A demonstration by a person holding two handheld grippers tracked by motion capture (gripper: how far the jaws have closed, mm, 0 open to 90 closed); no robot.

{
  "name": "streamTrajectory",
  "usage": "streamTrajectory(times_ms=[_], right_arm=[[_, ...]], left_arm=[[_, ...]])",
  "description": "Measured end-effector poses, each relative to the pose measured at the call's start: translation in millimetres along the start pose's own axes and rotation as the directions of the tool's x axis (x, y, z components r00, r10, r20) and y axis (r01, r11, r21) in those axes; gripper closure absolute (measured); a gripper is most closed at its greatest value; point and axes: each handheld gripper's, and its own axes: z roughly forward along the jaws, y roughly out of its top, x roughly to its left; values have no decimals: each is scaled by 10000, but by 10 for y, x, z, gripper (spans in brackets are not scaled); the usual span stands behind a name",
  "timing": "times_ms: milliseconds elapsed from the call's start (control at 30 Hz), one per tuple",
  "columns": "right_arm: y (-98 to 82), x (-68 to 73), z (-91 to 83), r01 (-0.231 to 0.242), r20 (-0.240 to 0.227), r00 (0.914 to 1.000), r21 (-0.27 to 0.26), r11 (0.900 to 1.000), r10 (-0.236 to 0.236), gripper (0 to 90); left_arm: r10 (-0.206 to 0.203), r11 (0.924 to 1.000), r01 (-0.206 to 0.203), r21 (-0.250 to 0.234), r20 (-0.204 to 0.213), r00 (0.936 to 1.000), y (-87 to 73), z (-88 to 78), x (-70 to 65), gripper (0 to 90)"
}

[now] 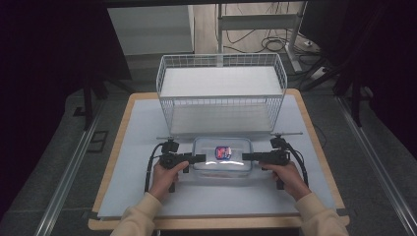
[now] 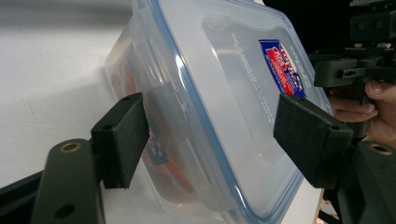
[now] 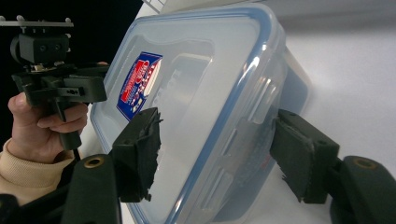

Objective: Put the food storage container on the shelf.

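A: We have the box (image 1: 222, 158) on the near middle of the table (image 1: 123, 147), just near of the wire basket (image 1: 221, 93). Our left gripper (image 1: 198, 158) is at its left end and our right gripper (image 1: 247, 157) at its right end.

B: How do the jaws stand?

A: In the left gripper view ours straddle the end of the box, one pad over the lid (image 2: 233, 84) and one down the side wall. The right gripper view has the same set-up at the other end. Both pairs are wide apart. The pads look close to the plastic, but we cannot tell if they touch, so we call neither a firm hold.

B: How will it handle?

A: It is stiff clear plastic with a blue-rimmed lid and a sticker (image 3: 139, 84), so it is smooth and likely slippery under foam pads. Something orange lies inside, blurred; we judge the load light. We would take it at the two short ends, pinching the rim where lid meets wall, and lift both sides level so it does not tip.
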Motion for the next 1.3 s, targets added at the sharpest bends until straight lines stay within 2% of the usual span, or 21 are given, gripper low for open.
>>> streamTrajectory(times_ms=[233,500,800,1067,1133,1300], right_arm=[[-45,66,-47,123,154,9998,-317,9994,-118,401],[-138,130,-157,512,-41,9987,-585,9970,-515,477],[-187,189,-181,977,53,9952,-803,9920,-976,483],[-212,202,-190,1016,55,9948,-999,9898,-1015,490],[-220,203,-194,946,51,9955,-1100,9894,-946,492],[-224,223,-225,1156,97,9933,-1183,9862,-1153,495]], left_arm=[[120,9992,-123,-388,-92,9999,-64,-69,-58,326],[518,9962,-542,-679,-373,9980,-151,-153,-170,386],[610,9945,-630,-841,-256,9978,-225,-225,-195,427],[517,9940,-548,-951,-343,9981,-243,-238,-225,438],[598,9933,-638,-965,-435,9973,-246,-241,-247,440],[862,9909,-924,-983,-659,9941,-242,-244,-300,445]])
